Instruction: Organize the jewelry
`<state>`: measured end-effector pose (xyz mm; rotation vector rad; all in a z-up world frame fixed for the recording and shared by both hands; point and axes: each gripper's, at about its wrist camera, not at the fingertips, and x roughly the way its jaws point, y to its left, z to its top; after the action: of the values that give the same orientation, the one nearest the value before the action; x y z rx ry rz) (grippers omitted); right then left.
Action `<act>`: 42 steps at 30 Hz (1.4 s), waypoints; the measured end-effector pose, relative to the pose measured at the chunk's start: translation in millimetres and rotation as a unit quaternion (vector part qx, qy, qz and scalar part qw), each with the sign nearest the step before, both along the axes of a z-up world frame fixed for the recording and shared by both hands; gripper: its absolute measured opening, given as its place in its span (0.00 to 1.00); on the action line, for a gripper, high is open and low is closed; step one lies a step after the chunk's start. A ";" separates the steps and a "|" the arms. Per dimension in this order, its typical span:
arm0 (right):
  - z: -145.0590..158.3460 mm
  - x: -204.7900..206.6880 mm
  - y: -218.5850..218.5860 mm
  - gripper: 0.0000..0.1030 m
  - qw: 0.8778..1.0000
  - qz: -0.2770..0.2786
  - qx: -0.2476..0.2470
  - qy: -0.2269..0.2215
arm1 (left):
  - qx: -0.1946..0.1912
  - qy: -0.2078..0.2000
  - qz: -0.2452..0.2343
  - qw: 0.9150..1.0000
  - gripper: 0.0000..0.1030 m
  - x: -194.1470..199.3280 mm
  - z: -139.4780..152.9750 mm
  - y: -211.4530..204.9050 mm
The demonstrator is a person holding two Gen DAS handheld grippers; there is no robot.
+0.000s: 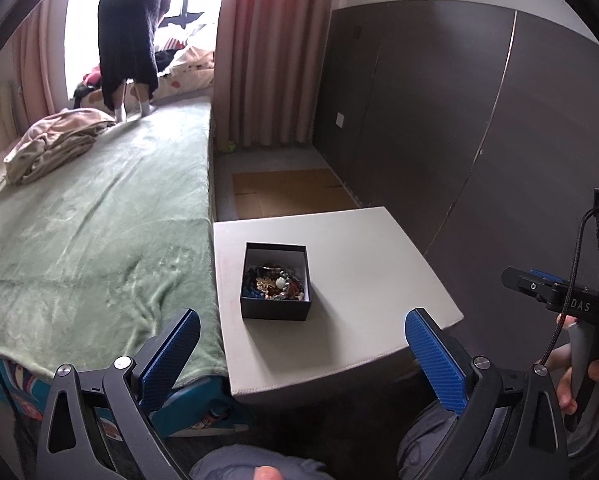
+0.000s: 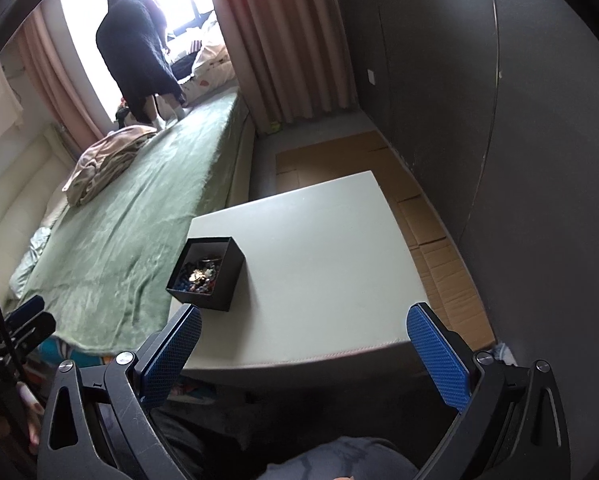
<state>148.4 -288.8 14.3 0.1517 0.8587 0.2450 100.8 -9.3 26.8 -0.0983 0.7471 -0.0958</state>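
Bedroom setup: low white table point(image 1: 339, 240) wedged between the green-covered bed point(image 1: 99, 220) and a dark wardrobe wall point(image 1: 459, 120). Someone else is standing on the bed by the window point(image 1: 129, 36), not involved with us.

Black box point(image 1: 275, 282) sits on the table's bed-side half, lid off, with a tangled heap of jewelry point(image 1: 275, 282) inside: beads, something gold, a white piece. Rest of the tabletop looks bare.

Our left gripper point(image 1: 303, 356) and right gripper point(image 2: 303, 354) both hang short of the near table edge, fingers spread wide, nothing held. Neither touches the box.

Risks as we see them:
- Pile is knotted. Pinching one strand likely drags the whole clump, or lifts the light box with it. We'd want one gripper bracing the box wall.
- Box is near the bed-side edge in the right wrist view; a sideways nudge could tip it onto the blanket or into the gap.
- Wide pads versus thin chains: slips and partial grabs likely.
- Depth into the box is hard to judge from either wrist view.
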 end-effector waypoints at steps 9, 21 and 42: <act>0.7 -37.5 0.9 1.00 1.000 -0.001 0.005 -0.025 | -0.006 -0.021 0.011 1.000 0.99 -32.5 -2.0 -1.9; 8.3 -78.9 5.5 1.00 0.998 0.002 -0.002 -0.060 | 0.002 -0.052 0.012 0.999 0.99 -66.8 -4.0 -9.4; 9.7 -91.0 20.3 1.00 0.997 0.014 -0.011 -0.070 | -0.008 -0.061 0.032 0.998 0.99 -80.8 -6.5 5.0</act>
<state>57.3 -268.5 24.0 0.1015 0.7241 0.2685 20.0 -4.3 20.3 -0.1301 0.6202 -0.0467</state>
